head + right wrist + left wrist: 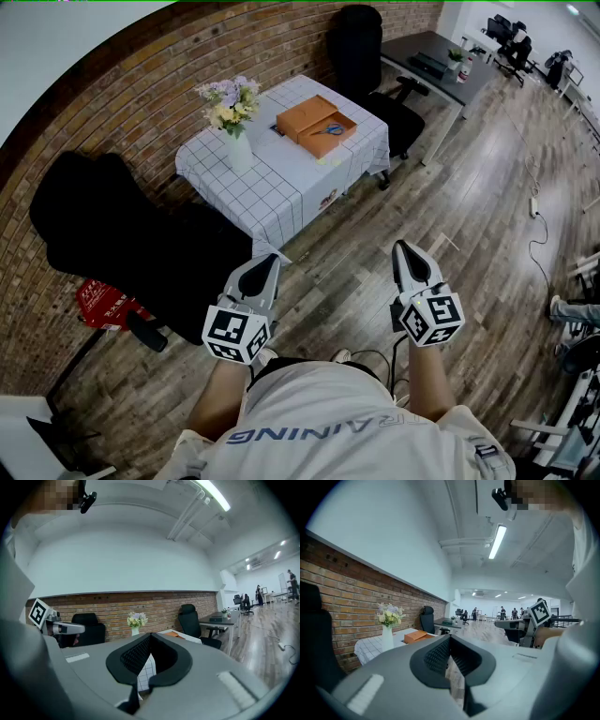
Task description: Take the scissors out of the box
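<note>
Fingers (263, 274) pressed tip to tip on both tools: the left gripper (273, 257) and the right gripper (403, 245) pinch nothing, held side by side and apart above the wooden floor (450, 187). That floor runs under and ahead of the fingers to a brick wall (141, 84) across the far side. Left of the left fingers a bulky black seat (103, 225) stands against the wall. Far ahead of the right fingers is a grey desk (436, 52) with a black office chair (361, 47) beside it. Ahead of the left fingers, well apart from them, stands the bench (281, 192) under a white checked cloth. On its far end sits the orange box (305, 117), open. A white vase of flowers (236, 127) stands on the bench left of the box. The scissors (330, 129) lie inside the box, well away from both pairs of fingers.
</note>
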A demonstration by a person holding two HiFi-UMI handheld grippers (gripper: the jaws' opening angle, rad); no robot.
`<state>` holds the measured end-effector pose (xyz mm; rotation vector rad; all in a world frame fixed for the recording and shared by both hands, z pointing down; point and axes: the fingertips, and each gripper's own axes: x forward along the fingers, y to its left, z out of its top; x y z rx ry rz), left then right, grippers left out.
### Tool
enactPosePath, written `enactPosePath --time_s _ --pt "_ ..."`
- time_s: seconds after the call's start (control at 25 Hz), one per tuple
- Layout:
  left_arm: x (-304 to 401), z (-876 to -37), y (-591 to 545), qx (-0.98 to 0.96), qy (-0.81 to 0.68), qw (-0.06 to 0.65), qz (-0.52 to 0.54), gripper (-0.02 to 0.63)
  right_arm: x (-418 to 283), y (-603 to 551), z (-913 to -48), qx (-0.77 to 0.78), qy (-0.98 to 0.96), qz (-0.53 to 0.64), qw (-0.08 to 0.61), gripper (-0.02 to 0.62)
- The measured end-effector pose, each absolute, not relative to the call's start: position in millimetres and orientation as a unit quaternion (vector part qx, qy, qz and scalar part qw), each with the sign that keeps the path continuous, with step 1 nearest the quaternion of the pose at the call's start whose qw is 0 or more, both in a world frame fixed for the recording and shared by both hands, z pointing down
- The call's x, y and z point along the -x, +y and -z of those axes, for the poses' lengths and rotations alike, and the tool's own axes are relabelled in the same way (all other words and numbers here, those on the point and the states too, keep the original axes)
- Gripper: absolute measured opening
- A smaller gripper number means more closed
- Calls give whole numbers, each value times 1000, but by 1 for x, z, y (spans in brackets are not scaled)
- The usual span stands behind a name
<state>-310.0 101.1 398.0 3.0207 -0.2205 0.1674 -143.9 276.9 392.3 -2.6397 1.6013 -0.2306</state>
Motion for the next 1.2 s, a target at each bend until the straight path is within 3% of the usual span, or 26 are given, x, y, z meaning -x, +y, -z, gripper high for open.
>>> enactPosePath --time_s 0.8,1.2 --pt "250 -413 173 -993 -87 58 -56 0 103 352 -406 832 552 58 21 14" --pt "191 -425 148 -991 -76 79 -77 0 47 337 -427 839 534 96 32 14"
